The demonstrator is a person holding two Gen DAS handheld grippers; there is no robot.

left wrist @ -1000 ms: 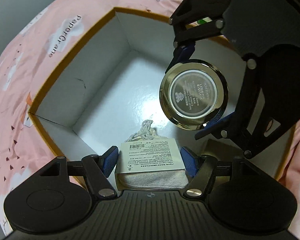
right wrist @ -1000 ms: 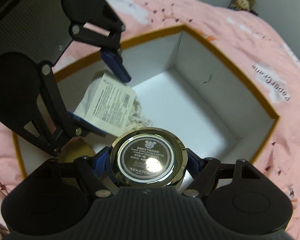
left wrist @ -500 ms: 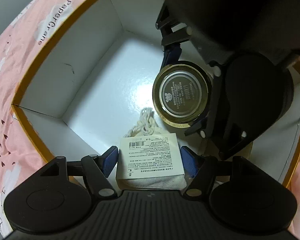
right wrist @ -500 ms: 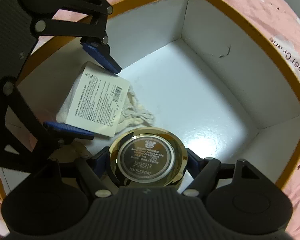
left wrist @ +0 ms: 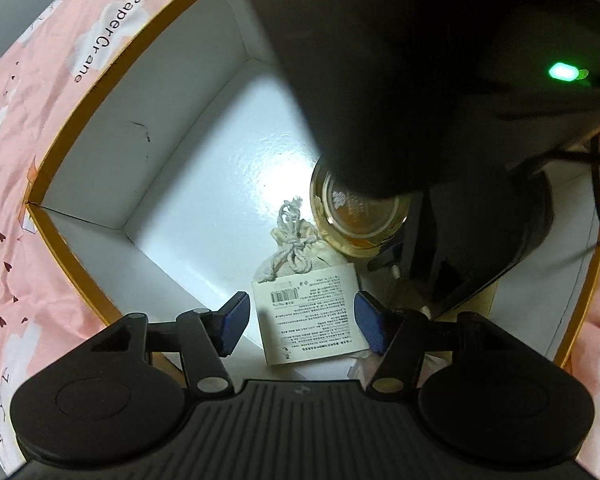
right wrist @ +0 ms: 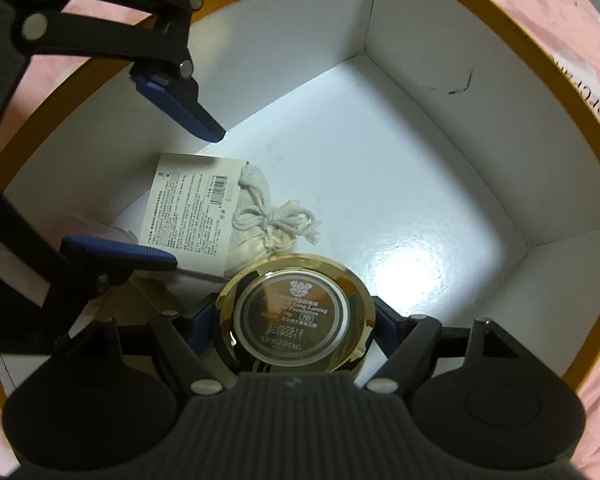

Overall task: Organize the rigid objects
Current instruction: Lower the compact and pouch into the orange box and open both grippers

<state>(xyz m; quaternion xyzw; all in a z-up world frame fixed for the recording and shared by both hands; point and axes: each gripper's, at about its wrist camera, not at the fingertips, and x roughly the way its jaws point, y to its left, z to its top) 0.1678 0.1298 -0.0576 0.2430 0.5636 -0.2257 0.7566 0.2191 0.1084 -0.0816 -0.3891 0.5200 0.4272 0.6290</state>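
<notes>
A white box with an orange rim (left wrist: 56, 148) (right wrist: 548, 92) lies on pink bedding. A small cloth pouch with a printed label (left wrist: 312, 312) (right wrist: 192, 208) lies on the box floor. My left gripper (left wrist: 300, 320) (right wrist: 188, 196) is open, its blue pads either side of the label and apart from it. My right gripper (right wrist: 296, 320) is shut on a round gold compact (right wrist: 296, 316) (left wrist: 356, 220), held low inside the box beside the pouch. In the left wrist view the right gripper's body hides most of the compact.
The pink sheet printed "PaperCrane" (left wrist: 104, 36) surrounds the box. A brown flat item (right wrist: 152, 292) and pale wrapping (right wrist: 96, 228) lie in the box corner under the grippers. The box walls stand close around both grippers.
My left gripper has opened and let go of the pouch, which now lies on the box floor. My right gripper has moved lower into the box with the compact.
</notes>
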